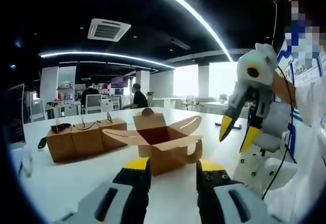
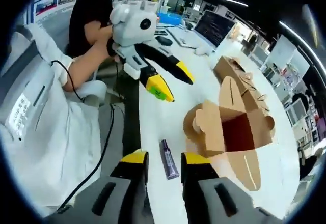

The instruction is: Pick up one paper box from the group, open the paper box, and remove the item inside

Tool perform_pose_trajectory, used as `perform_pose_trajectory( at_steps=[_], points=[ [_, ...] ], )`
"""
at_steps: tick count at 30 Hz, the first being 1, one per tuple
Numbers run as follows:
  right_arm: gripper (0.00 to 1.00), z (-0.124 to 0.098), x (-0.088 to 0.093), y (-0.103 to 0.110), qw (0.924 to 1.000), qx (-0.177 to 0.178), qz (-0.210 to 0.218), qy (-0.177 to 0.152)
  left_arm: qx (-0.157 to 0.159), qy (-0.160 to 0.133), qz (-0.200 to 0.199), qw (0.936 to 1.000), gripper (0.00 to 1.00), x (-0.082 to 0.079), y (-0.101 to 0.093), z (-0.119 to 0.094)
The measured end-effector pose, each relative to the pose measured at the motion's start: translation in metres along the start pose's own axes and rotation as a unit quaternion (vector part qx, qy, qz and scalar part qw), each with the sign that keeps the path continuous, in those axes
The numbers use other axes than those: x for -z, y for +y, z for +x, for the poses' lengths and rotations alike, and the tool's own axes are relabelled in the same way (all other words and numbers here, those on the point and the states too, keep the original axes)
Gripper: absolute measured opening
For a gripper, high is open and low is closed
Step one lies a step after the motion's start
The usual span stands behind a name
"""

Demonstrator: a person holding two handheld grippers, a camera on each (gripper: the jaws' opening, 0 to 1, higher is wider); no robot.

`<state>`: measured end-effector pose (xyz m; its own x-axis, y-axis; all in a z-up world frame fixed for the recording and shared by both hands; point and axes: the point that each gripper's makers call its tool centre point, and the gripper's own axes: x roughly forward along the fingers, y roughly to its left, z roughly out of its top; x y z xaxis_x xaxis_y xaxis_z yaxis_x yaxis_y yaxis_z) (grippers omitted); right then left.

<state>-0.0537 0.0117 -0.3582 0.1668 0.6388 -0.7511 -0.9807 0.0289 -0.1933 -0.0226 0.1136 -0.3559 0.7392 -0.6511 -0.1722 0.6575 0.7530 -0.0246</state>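
Opened paper box (image 1: 162,143) on the white worktop (image 1: 76,183)

Its brown flaps splay wide (dark red interior showing); a small purple tube (image 2: 169,159) lies beside it, and both the left hand-held gripper (image 1: 173,170) and right hand-held gripper (image 2: 162,164) are released.

I'm working in an open-plan office: long white table (image 1: 66,183), square ceiling air-conditioning vent (image 1: 108,29), curved strip lights (image 1: 107,55). Seated people at desks with monitors (image 1: 136,98) fill the back, and a dark laptop (image 2: 214,26) sits on the table.
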Motion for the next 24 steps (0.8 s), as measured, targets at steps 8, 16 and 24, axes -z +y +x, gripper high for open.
perform_pose_trajectory(
  at_steps=[8,16,24],
  points=[
    [0.26,-0.008,0.023,-0.022,0.9876,0.023,0.112,-0.108,-0.013,-0.001,0.000,0.9999,0.37,0.002,0.005,0.003],
    [0.26,-0.018,0.032,-0.049,0.9581,0.070,0.171,-0.219,-0.020,-0.007,-0.004,0.9998,0.37,0.001,0.009,0.005],
    [0.28,-0.022,0.046,-0.066,0.9369,0.111,0.182,-0.277,-0.022,-0.016,-0.008,0.9996,0.37,0.002,0.015,0.009]
  ],
)
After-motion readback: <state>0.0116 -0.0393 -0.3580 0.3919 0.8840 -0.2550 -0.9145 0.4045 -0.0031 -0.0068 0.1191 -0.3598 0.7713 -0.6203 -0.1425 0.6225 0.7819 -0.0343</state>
